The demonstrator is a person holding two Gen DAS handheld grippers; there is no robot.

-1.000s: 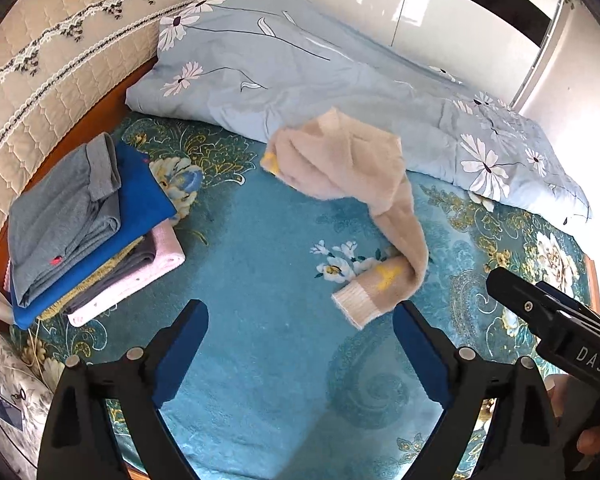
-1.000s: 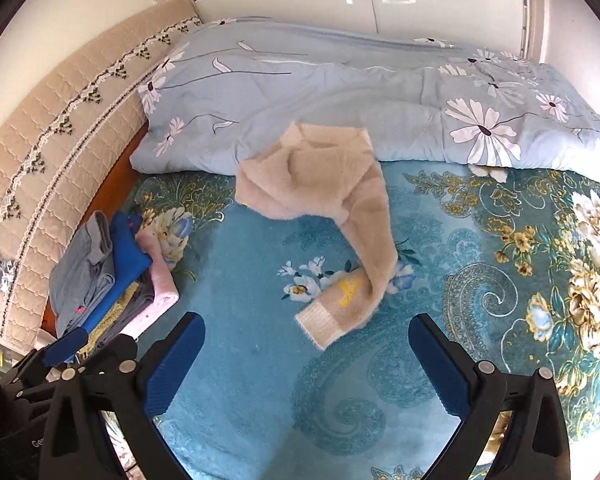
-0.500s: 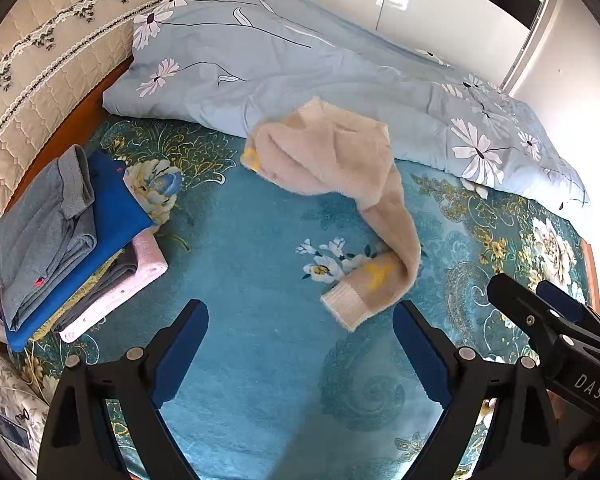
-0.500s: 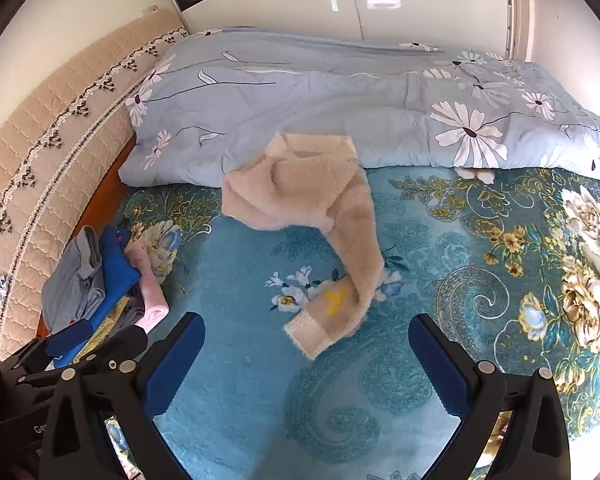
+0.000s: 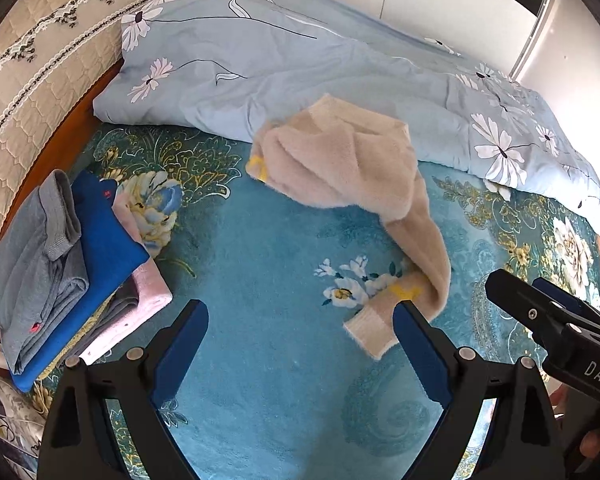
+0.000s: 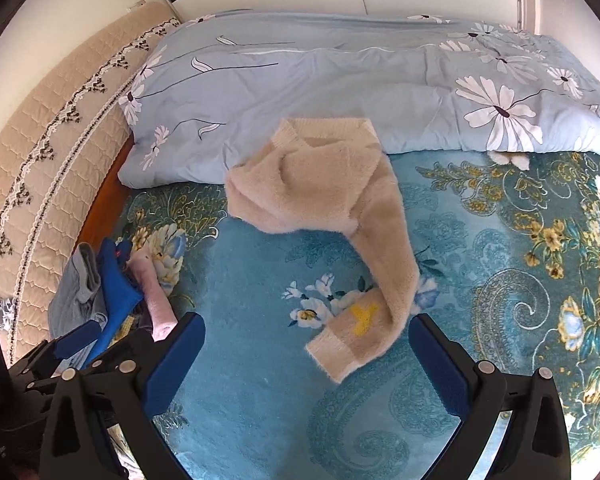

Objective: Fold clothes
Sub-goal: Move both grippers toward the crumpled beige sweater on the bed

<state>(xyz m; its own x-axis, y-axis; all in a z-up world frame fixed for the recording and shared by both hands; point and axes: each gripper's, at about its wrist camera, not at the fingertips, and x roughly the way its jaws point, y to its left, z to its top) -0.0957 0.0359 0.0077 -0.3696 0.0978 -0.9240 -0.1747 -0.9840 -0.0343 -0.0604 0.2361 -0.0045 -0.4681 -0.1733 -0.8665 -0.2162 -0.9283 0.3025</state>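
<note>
A fluffy beige sweater (image 5: 340,164) (image 6: 320,184) lies crumpled on the teal bedspread, leaning against the quilt. One sleeve trails toward me, its cream cuff (image 5: 374,328) (image 6: 340,350) marked with yellow. My left gripper (image 5: 300,344) hovers open above the bedspread, its right finger just in front of the cuff. My right gripper (image 6: 306,354) is open too, with the cuff showing between its fingers from above. Neither holds anything. The right gripper's black body (image 5: 548,328) shows at the right of the left wrist view.
A stack of folded clothes (image 5: 60,264) (image 6: 108,292), grey on blue on pink, sits at the left near the wooden bed edge. A light blue flowered quilt (image 5: 300,64) (image 6: 340,88) lies bunched along the back. A padded beige headboard (image 5: 40,64) stands at the left.
Both grippers have shifted slightly toward the sweater; the sleeve cuff now sits lower and closer to the fingers in both views. The sweater itself has not moved.
</note>
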